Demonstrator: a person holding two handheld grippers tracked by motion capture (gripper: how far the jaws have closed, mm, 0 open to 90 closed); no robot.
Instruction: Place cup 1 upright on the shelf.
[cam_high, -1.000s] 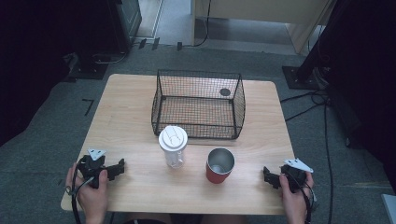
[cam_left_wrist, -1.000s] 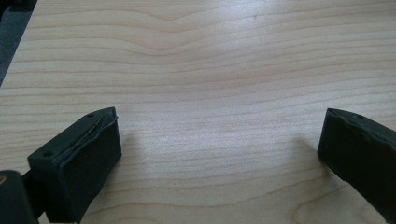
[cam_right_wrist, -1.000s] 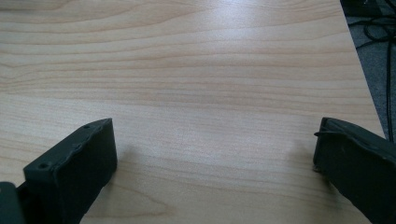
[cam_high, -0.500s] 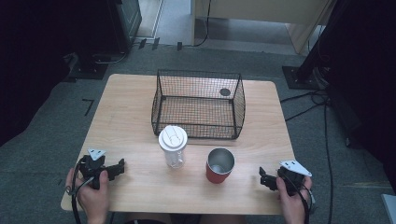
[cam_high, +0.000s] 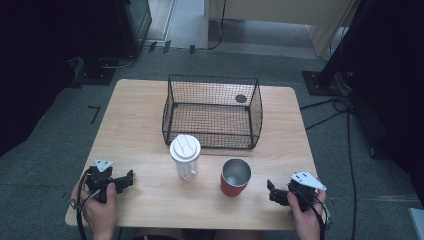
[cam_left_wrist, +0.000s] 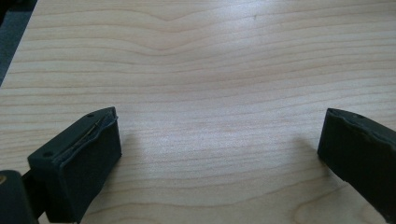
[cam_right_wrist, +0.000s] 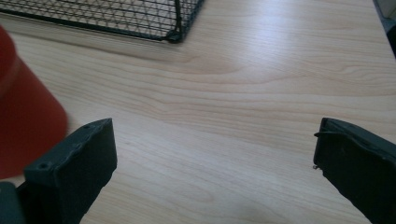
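Red cup (cam_high: 235, 177): stands upright and open-topped on the table (cam_high: 140, 125), in front of the wire basket (cam_high: 212, 111) and just right of the lidded clear cup (cam_high: 185, 157); its red wall also shows at the left edge of the right gripper view (cam_right_wrist: 25, 126).
Right gripper (cam_high: 274, 192): low over the table near its front right corner, pointing left toward the red cup; jaws spread wide with nothing between them, as the right gripper view shows bare wood in the gap.
Left gripper (cam_high: 125, 180): near the front left of the table, pointing right toward the clear cup; jaws likewise wide apart and empty over bare wood (cam_left_wrist: 210, 93).
Step in hand: by my judgement, the right gripper's approach to the red cup, the nearest thing to it.
Line-up: the cup sits off to the left of the jaw gap in the right gripper view, so swing the gripper left until the cup is centred between the jaws.
Height: grip the wall around mid-height, not at the rim, so the cup does not tip.
Squeeze: close gently; a smooth round wall may slip.
Clearance: keep well apart from the clear cup and the basket's front corner (cam_right_wrist: 175, 35).
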